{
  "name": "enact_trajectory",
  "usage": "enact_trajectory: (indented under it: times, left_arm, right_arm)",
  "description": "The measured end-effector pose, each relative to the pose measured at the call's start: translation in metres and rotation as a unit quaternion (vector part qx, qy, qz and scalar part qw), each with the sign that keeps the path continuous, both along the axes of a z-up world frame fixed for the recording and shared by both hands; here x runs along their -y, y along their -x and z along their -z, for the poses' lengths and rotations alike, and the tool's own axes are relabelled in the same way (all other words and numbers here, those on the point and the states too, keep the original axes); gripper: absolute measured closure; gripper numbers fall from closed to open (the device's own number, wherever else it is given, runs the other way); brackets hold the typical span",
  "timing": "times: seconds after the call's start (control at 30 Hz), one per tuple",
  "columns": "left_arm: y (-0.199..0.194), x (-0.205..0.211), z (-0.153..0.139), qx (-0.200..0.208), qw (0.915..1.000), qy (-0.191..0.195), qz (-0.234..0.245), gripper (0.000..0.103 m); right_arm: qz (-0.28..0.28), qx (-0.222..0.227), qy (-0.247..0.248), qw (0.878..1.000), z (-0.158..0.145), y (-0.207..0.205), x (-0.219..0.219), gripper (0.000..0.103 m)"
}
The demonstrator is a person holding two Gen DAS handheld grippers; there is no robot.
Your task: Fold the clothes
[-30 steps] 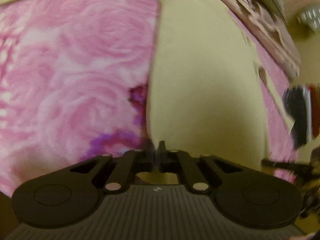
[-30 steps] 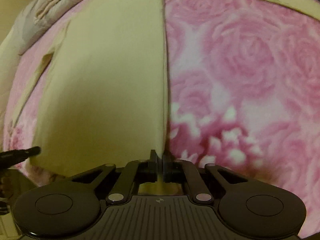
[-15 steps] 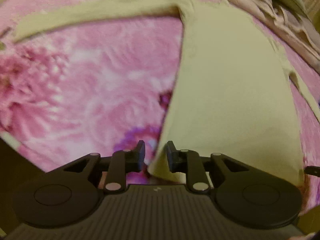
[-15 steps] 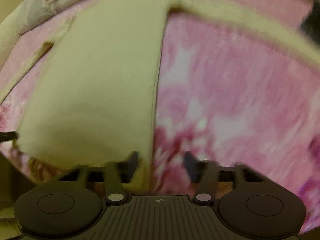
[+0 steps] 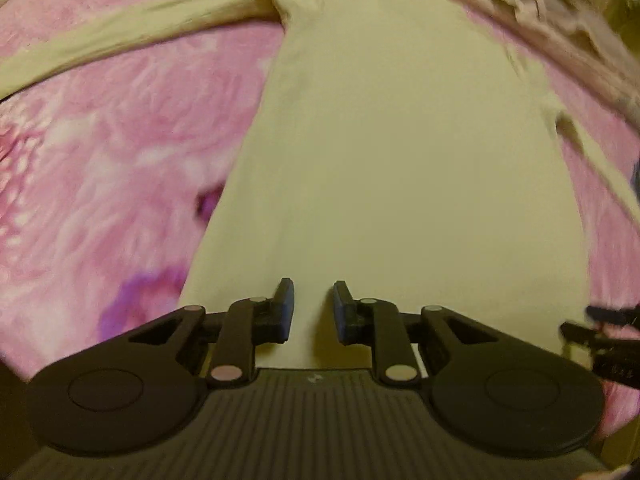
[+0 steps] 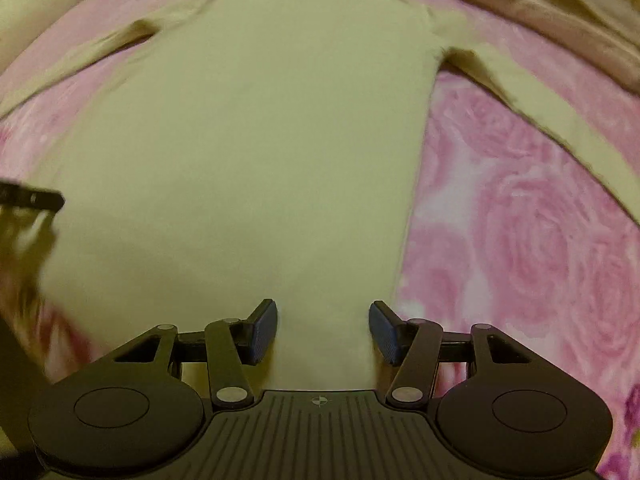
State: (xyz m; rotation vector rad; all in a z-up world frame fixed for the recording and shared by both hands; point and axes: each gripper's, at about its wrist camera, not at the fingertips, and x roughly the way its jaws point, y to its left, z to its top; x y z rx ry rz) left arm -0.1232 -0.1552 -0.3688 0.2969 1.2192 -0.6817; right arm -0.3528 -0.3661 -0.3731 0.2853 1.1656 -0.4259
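With the left gripper (image 5: 310,309) and right gripper (image 6: 323,330) both parted and empty, the long-sleeved shirt (image 6: 256,152) lies flat mid-frame on the rose blanket (image 6: 520,240) (sleeves spread toward the upper corners), so pinch a sleeve cleanly and fold inward.

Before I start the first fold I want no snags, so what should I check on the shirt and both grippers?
1. Left gripper open, holding nothing: ok.
2. Right gripper open, holding nothing: ok.
3. Yellow shirt body lies flat on the pink blanket: ok.
4. Both sleeves spread outward, not tucked under: ok.
5. Hem straight and free of wrinkles: cannot tell, the grippers hide it.
6. Crumpled bedding clear of the collar: cannot tell.
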Motion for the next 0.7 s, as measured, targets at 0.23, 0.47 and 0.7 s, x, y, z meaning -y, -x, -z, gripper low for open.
enact_trajectory:
  times: [0.23,0.47,0.7]
  left_arm:
    - [0.018,-0.024,-0.031,-0.065,0.9933,-0.092,-0.026,0.086]
    - [0.017,0.003,-0.117,-0.011,0.998,-0.057,-0.025,0.076]
    - [0.019,0.035,-0.191,0.055,0.9977,-0.034,-0.02,0.069]
  right_arm:
    - [0.099,-0.088,-0.099,0.986,-0.019,0.042,0.02,0.047]
    - [0.14,-0.016,-0.11,0.984,-0.098,0.039,0.053,0.014]
    - [0.135,0.041,-0.075,0.987,-0.176,0.018,0.059,0.01]
